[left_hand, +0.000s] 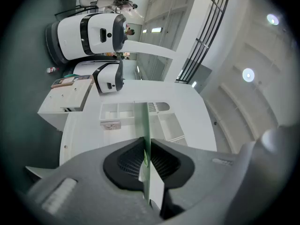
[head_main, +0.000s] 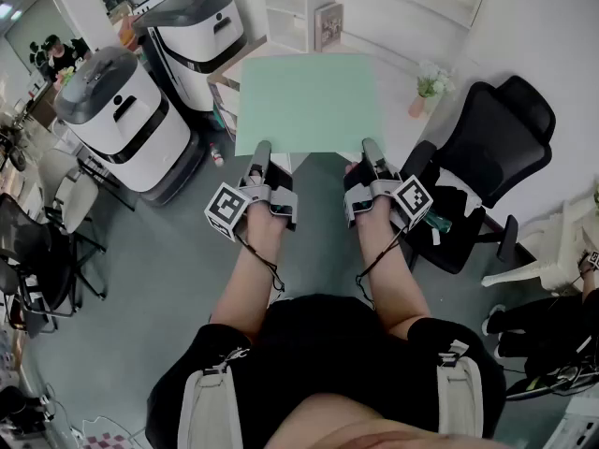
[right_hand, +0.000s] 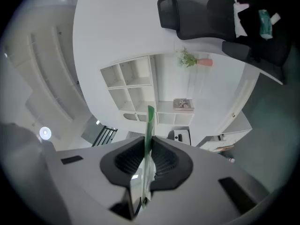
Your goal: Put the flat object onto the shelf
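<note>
A thin, flat pale-green board (head_main: 309, 101) is held level in front of me by its near edge. My left gripper (head_main: 261, 148) is shut on the near left part of that edge and my right gripper (head_main: 372, 146) on the near right part. In the left gripper view the board (left_hand: 143, 125) shows edge-on, pinched between the dark pads (left_hand: 126, 161). The right gripper view shows the same board (right_hand: 150, 125) clamped between its pads (right_hand: 166, 161). The white cubby shelf (head_main: 298, 12) stands beyond the board's far edge against the wall.
Two white and black machines (head_main: 122, 120) (head_main: 198, 28) stand on the left. A black office chair (head_main: 487, 157) is on the right, and a small potted plant (head_main: 427, 87) sits near it. A book (head_main: 328, 24) leans in one shelf compartment.
</note>
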Motion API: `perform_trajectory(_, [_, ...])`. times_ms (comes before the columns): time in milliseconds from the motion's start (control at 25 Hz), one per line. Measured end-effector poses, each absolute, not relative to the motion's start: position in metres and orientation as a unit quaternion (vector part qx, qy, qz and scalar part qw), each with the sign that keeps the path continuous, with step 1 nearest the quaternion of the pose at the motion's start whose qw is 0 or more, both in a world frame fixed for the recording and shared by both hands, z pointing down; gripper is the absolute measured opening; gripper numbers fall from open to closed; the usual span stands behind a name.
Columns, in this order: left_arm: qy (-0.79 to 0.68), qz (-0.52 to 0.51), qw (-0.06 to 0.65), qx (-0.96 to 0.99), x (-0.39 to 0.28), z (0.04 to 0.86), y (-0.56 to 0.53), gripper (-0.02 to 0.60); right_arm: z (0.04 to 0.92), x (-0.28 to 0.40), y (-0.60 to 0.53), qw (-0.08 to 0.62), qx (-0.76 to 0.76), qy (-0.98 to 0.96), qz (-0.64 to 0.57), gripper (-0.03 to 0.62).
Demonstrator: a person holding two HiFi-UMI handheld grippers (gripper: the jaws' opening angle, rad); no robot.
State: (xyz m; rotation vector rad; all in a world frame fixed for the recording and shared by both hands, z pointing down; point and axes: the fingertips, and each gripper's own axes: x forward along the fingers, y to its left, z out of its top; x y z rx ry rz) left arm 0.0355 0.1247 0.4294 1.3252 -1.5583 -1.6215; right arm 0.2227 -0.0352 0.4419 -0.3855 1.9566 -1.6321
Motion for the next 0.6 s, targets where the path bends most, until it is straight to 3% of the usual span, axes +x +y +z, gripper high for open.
perform_trajectory(600, [-0.573,-0.600,0.279,0.484,0.042,0.435,0.156,0.035,0.445,0.231,-0.004,0.277,-0.158,0.736,-0.597,0.055])
